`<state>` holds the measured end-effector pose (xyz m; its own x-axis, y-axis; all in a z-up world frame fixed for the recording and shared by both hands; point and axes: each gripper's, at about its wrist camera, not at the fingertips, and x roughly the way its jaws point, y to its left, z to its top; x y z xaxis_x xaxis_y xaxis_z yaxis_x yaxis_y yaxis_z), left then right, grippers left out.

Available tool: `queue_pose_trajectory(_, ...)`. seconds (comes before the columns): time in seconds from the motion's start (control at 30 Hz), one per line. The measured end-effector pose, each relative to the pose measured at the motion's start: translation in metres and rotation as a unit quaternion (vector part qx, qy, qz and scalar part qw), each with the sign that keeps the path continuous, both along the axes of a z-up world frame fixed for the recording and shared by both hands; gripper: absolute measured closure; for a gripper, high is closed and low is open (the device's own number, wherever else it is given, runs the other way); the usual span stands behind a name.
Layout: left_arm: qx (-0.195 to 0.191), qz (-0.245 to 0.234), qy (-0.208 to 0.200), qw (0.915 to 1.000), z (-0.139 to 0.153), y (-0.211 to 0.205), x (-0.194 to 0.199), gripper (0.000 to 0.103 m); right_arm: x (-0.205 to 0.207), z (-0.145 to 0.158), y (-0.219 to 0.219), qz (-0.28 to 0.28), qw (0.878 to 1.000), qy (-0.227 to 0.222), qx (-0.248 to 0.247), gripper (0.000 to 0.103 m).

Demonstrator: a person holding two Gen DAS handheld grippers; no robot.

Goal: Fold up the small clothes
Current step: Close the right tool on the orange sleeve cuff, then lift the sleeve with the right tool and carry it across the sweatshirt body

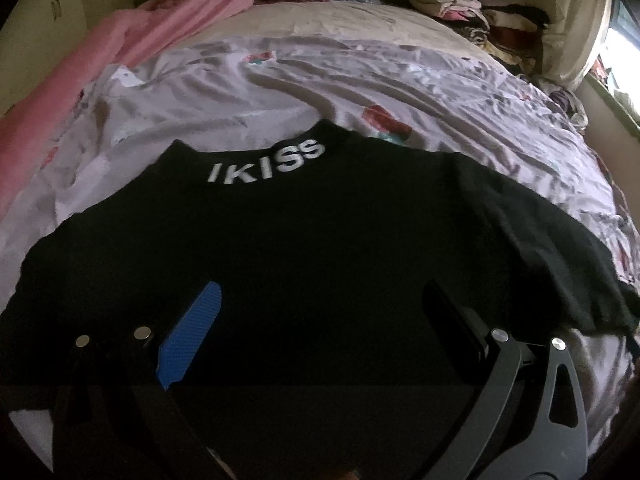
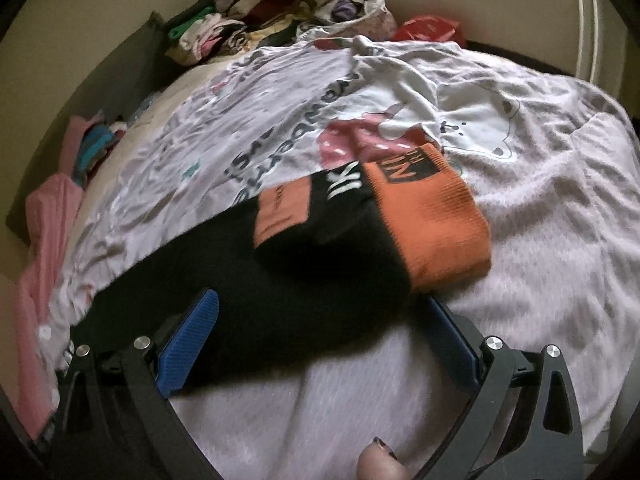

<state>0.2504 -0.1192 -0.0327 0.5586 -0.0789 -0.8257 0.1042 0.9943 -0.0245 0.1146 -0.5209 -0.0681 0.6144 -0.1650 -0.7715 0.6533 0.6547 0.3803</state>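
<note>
Both wide and gripping nothing: left claw [image 1: 320, 320] hovering over the black garment [image 1: 304, 240] spread flat mid-bed [image 1: 400, 92], right claw [image 2: 320, 336] straddling its near hem beside the orange cuff [image 2: 432, 216], likely poised for the first fold.

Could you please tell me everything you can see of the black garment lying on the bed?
The black garment looks like soft knit, spread fairly flat on the printed bedsheet. White letters reading IKISS mark its far edge. The right wrist view shows orange panels, one carrying dark lettering. Both the left gripper and the right gripper stand open over its near part, holding nothing.
</note>
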Motion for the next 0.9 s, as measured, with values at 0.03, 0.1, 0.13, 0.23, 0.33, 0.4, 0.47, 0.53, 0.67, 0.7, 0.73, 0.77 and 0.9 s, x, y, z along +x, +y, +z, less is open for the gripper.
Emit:
queue_pose_trajectory(0.03,0.003,0.001,-0.001,1.0,-0.001,0.001,0.0,0.008,0.001,-0.002,-0.005,-0.005,1.0,0.0,0.003,0.004)
queue_pose_trajectory(0.1,0.01,-0.001,-0.001,0.9999,-0.003,0.005,0.0,0.008,0.003,-0.004,-0.01,-0.012,1.0,-0.009,0.008,0.004)
queue_pose_trajectory(0.13,0.014,-0.001,0.0,0.9999,-0.004,0.006,0.0,0.008,0.005,-0.005,-0.012,-0.014,1.0,-0.013,0.009,0.004)
queue_pose_trajectory(0.23,0.014,0.001,0.003,0.9999,-0.006,0.013,0.002,0.008,0.008,-0.002,-0.02,-0.014,0.999,-0.047,0.017,0.026)
queue_pose_trajectory(0.33,0.008,0.004,0.002,1.0,-0.006,0.019,0.001,0.008,0.007,0.0,-0.028,-0.018,0.997,-0.068,0.022,0.061)
queue_pose_trajectory(0.4,0.008,0.005,-0.006,0.9999,-0.002,0.026,-0.002,0.008,0.006,0.003,-0.027,-0.01,0.997,-0.079,0.017,0.079)
queue_pose_trajectory(0.47,0.007,0.009,-0.013,0.9999,0.003,0.032,-0.005,0.008,0.006,0.011,-0.02,0.006,0.996,-0.093,0.0,0.082)
queue_pose_trajectory(0.53,-0.005,0.016,-0.021,0.9996,0.011,0.041,-0.007,0.008,0.006,0.023,-0.01,0.022,0.993,-0.111,-0.02,0.084)
queue_pose_trajectory(0.67,-0.016,0.023,-0.029,0.9992,0.02,0.05,-0.01,0.008,0.008,0.046,0.004,0.048,0.989,-0.129,-0.054,0.085)
queue_pose_trajectory(0.7,-0.02,0.025,-0.031,0.999,0.023,0.053,-0.011,0.008,0.009,0.054,0.011,0.057,0.987,-0.133,-0.065,0.085)
queue_pose_trajectory(0.73,-0.024,0.026,-0.032,0.9989,0.024,0.054,-0.012,0.008,0.01,0.058,0.014,0.061,0.986,-0.135,-0.073,0.085)
queue_pose_trajectory(0.77,-0.028,0.026,-0.033,0.9987,0.026,0.057,-0.013,0.008,0.01,0.062,0.018,0.067,0.985,-0.137,-0.08,0.085)
queue_pose_trajectory(0.9,-0.032,0.028,-0.037,0.9984,0.03,0.062,-0.016,0.008,0.015,0.081,0.037,0.094,0.979,-0.149,-0.101,0.085)
